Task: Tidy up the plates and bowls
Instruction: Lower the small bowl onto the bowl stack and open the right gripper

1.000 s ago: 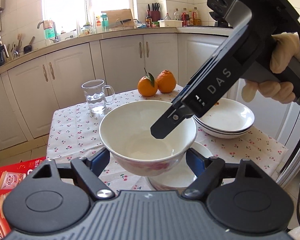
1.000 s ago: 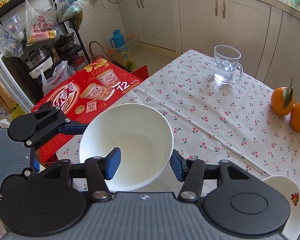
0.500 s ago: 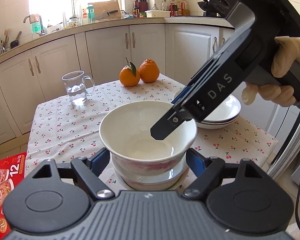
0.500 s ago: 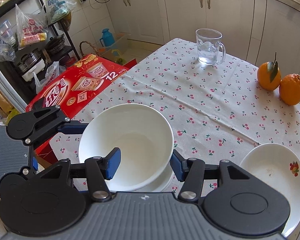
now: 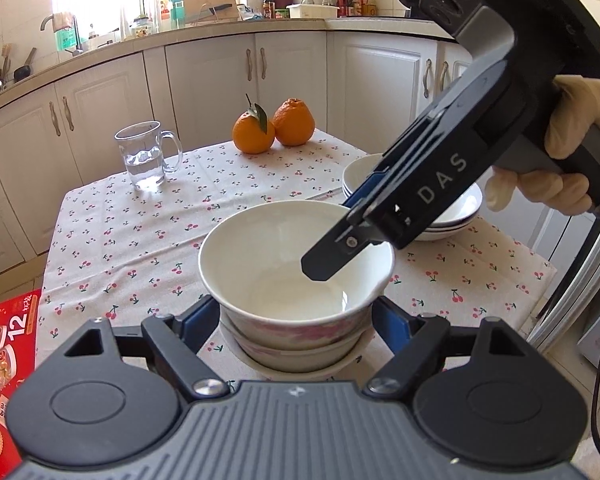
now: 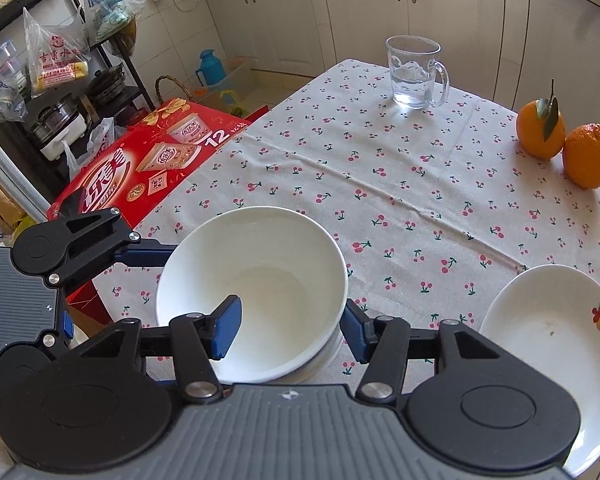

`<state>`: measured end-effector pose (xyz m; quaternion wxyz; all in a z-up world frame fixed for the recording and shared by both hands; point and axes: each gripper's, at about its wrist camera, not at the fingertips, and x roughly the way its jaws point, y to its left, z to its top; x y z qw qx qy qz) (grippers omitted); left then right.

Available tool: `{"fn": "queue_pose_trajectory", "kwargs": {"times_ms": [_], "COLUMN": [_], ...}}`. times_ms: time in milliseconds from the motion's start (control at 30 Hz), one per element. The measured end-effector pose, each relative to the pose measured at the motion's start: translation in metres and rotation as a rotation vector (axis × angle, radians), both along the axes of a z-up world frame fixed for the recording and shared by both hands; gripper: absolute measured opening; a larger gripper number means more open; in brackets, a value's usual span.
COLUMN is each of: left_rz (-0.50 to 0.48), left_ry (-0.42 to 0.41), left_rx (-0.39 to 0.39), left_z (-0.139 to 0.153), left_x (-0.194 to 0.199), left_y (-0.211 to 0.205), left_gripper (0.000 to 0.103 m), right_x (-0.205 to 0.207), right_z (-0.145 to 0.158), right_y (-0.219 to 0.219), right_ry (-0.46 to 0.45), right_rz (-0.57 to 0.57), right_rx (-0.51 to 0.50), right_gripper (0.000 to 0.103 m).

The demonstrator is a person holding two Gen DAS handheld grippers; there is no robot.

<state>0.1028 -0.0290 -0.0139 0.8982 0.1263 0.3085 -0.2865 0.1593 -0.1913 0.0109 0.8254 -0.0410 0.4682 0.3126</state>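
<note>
Left wrist view: glass mug [image 5: 146,156] at bench [image 5: 112,240] far-left corner; two oranges [image 5: 272,128] at far edge; white bowl [image 5: 296,264], nested in another bowl [image 5: 300,354] at near edge, clamped by both left tongs [image 5: 296,320] and right tongs [image 5: 340,250]; stacked plates [image 5: 456,208] rightward.

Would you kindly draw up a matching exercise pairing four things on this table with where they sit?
1. top bowl
2. glass mug
3. oranges
4. plates

a. stacked at the table's right edge
b. side by side at the far edge
c. nested in another bowl
d. far left, holding some water

Pairs: 1-c, 2-d, 3-b, 4-a
</note>
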Motion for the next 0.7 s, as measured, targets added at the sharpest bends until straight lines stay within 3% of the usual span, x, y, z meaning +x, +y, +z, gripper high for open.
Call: {"fn": "queue_pose_trajectory", "kwargs": {"times_ms": [433,600,700], "left_rz": [-0.001,-0.031,-0.062], "left_ry": [0.025,0.014,0.032], "left_rx": [-0.018,-0.022,-0.019], "left_z": [-0.0017,-0.0012,-0.0006], "left_x": [0.0024,-0.002,-0.0048], "left_y": [0.002,0.0046,0.0099], "left_gripper": [0.084,0.094,0.095], "right_x": [-0.0008,-0.0035,-0.0095], "right_z": [-0.0058,-0.006,-0.0001], "right_y": [0.0031,0.0057,0.0038], "right_ry": [-0.013,-0.033,-0.088], "right_rz": [0.007,0.022,0.021], "right_rx": [-0.014,-0.019,-0.015], "right_gripper": [0.061,0.07,0.085]}}
